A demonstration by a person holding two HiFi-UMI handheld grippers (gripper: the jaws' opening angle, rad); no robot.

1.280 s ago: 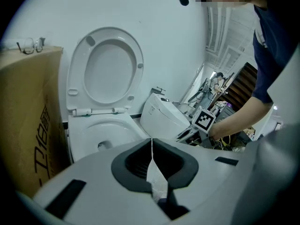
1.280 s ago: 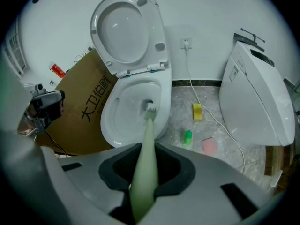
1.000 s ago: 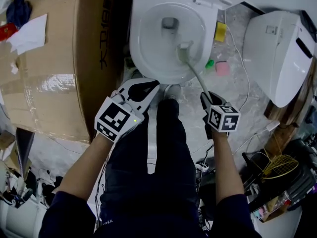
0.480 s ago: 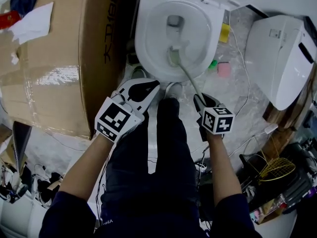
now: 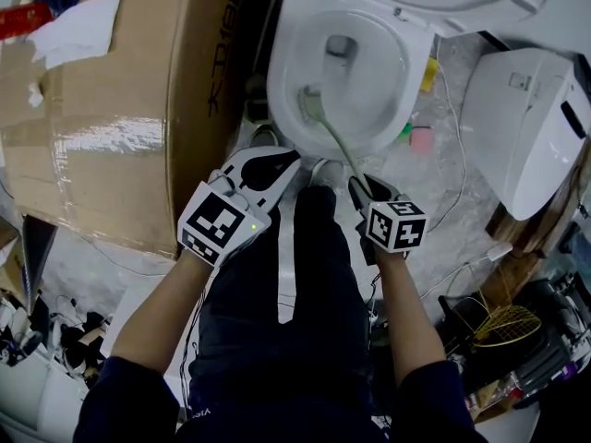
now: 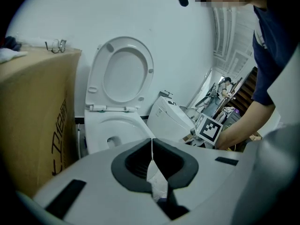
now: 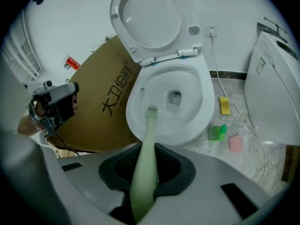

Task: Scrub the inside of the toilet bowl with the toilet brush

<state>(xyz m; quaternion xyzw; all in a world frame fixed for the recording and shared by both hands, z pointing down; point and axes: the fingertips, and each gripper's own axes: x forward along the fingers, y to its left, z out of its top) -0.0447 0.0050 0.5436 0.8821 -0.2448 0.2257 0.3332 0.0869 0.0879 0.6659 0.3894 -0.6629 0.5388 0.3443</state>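
Observation:
In the head view the white toilet bowl (image 5: 392, 109) stands open ahead, its seat and lid raised. A pale green toilet brush (image 5: 334, 139) reaches into it, the head (image 5: 311, 105) against the bowl's left inner wall. My right gripper (image 5: 367, 188) is shut on the brush handle just outside the front rim. In the right gripper view the handle (image 7: 144, 168) runs up between the jaws to the brush head (image 7: 152, 110) inside the bowl (image 7: 202, 108). My left gripper (image 5: 277, 162) hangs shut and empty by the person's knee, short of the bowl (image 6: 117, 123).
A big cardboard box (image 5: 102, 118) stands close against the toilet's left. A second white toilet unit (image 5: 522, 123) lies to the right. On the floor between them are a yellow sponge (image 7: 224, 105), a green bottle (image 7: 217, 132), a pink sponge (image 7: 235, 143) and a white cable (image 5: 454, 146).
The brush head has swept from the bowl's right side over to its left wall, and my right gripper has shifted left with it. The left gripper has stayed put.

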